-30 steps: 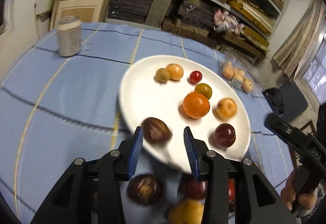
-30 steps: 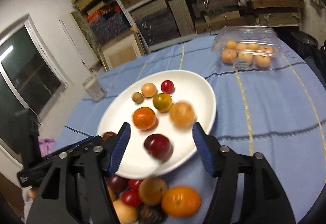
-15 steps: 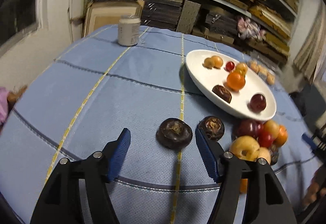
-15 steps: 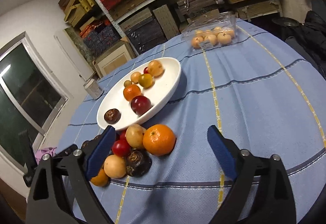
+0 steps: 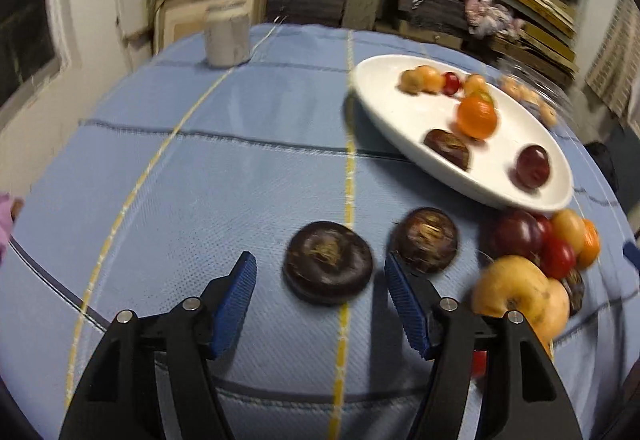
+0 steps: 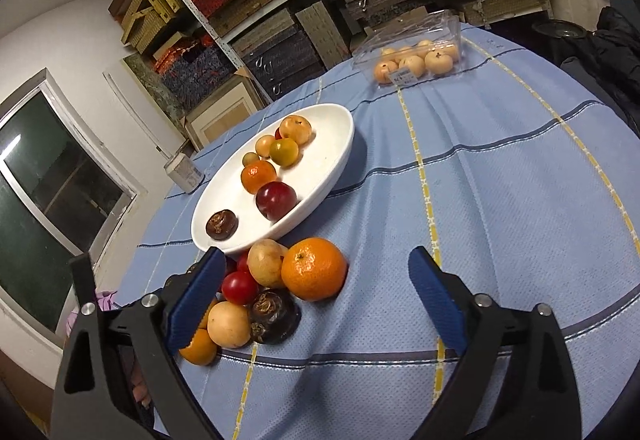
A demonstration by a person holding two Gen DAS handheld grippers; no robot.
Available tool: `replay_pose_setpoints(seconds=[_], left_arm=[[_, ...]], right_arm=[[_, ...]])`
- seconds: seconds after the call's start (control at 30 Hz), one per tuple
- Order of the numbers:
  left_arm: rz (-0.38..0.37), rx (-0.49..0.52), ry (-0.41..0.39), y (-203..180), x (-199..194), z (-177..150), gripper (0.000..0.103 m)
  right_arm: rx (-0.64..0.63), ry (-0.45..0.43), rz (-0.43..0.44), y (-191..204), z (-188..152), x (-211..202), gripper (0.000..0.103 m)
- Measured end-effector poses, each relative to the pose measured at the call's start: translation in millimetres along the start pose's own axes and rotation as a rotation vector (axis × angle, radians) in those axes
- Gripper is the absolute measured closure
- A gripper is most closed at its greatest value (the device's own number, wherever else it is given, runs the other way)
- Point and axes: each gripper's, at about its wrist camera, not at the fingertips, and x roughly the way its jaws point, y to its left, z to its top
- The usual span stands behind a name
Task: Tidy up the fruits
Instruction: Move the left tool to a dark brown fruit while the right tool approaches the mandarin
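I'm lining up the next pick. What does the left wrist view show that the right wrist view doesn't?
Only the left wrist: two dark flat fruits on the cloth, the nearer one ahead of the open left gripper. Only the right wrist: the large loose orange ahead of the open right gripper. Both: the white plate of fruit, the fruit pile and the can.

Bare tablecloth (image 6: 500,200) right of fruit pile (image 6: 276,292), plate (image 6: 336,160) behind

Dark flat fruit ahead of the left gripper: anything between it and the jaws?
Nothing visible. The left gripper is open with the dark flat fruit lying just ahead between its fingertips on bare tablecloth. A second dark fruit sits beside the far fingertip, apart from it.
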Motion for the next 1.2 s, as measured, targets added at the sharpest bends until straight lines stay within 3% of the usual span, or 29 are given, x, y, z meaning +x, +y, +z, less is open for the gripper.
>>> replay_pose_setpoints(seconds=[0.2,0.3,0.67,0.87,1.2], left_arm=[[0.016,-0.006,-0.005,2,-2,0,0.037],[-0.006,0.011,-0.013,2,-7,-3,0.059],[-0.028,-0.008,-0.019,5,-6,-1,0.059],[-0.046,-0.011,-0.048,3,-19,-3,0.059],[-0.091,0.019,-0.065,-8,-28,-5,0.059]], right_arm=[[-0.007,0.009,-0.008,1,-1,3,0.012],[-0.021,0.01,-0.015,4,-2,3,0.012],[-0.096,0.055,-0.048,13,-7,12,0.012],[-0.272,0.113,-0.122,35,-21,30,0.033],[-0.314,0.128,-0.17,36,-16,55,0.04]])
